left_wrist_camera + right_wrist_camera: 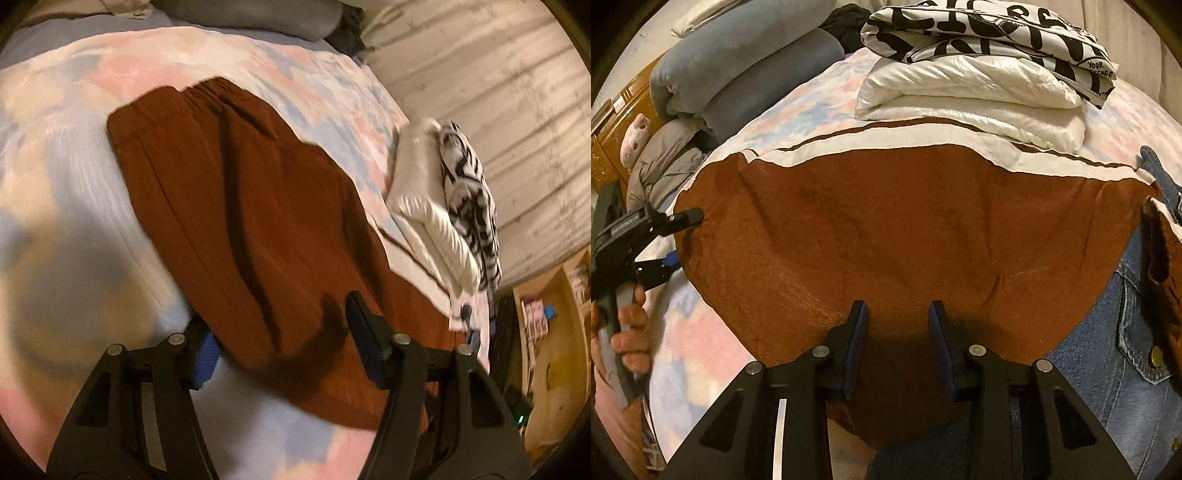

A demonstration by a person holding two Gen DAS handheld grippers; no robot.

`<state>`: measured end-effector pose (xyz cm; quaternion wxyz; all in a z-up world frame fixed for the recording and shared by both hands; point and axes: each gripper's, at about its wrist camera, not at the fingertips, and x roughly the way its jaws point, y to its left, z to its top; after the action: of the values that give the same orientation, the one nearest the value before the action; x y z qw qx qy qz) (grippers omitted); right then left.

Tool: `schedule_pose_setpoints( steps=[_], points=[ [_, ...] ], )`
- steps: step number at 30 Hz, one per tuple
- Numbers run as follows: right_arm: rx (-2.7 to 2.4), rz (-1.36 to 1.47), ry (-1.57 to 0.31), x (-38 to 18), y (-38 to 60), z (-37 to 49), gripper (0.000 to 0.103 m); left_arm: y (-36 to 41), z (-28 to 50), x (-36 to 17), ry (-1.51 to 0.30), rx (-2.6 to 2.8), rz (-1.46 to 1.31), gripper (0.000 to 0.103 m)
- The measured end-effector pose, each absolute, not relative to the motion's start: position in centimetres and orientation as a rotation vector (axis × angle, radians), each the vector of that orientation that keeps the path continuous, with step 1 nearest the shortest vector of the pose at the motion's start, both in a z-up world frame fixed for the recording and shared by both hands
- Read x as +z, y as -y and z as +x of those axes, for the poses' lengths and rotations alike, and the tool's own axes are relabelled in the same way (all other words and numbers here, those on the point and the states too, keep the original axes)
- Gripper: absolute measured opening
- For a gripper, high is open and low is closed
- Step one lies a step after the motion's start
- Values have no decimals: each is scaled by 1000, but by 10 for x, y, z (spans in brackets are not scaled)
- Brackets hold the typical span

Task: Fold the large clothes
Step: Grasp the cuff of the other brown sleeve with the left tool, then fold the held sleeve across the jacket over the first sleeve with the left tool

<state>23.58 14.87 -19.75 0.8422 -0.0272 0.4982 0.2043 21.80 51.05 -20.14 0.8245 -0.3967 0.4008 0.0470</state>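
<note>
Rust-brown garment [258,229] spread flat on the bed.

Large, soft and matte, with a gathered elastic band at the far end in the left wrist view and long shallow creases running lengthwise. Lies over a pastel pink, blue and cream bedspread [66,155]. In the right wrist view [886,229], fills the middle, far edge overlapping a white piece with brown stripes, right side draped over blue denim. Near edge hangs toward the camera, slightly rumpled.

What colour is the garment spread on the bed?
Rust brown garment, with a cream band along its far edge; clearest in the right wrist view.
</note>
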Motion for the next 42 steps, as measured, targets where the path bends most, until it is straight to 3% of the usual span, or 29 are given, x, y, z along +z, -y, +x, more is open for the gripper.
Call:
schedule_pose_setpoints(
  steps=[1,2,5,10,20,27,33,36,39,42],
  points=[
    [432,-55,-1053,-197,-148,235,35,-513,220,-199,-848,159,-824,27],
    [433,-53,-1053,-196,-146,234,35,-514,219,-197,-843,190,-812,14],
    [441,-42,-1055,-195,-144,233,35,-502,213,-172,-792,287,-716,4],
    [439,57,-1064,-171,-117,230,35,-430,205,-81,-634,284,-383,3],
    [337,256,-944,-116,22,190,35,-241,203,33,-578,-55,-186,3],
    [186,311,-870,-97,141,147,35,-79,207,28,-645,-279,-59,3],
    [77,389,-869,-108,227,113,36,51,206,-44,-795,-395,122,3],
    [39,419,-898,-123,258,103,36,76,200,-80,-885,-438,146,12],
    [22,443,-920,-136,281,96,37,84,198,-107,-953,-487,129,28],
    [30,473,-928,-148,297,96,42,81,196,-116,-987,-580,87,61]
  ],
)
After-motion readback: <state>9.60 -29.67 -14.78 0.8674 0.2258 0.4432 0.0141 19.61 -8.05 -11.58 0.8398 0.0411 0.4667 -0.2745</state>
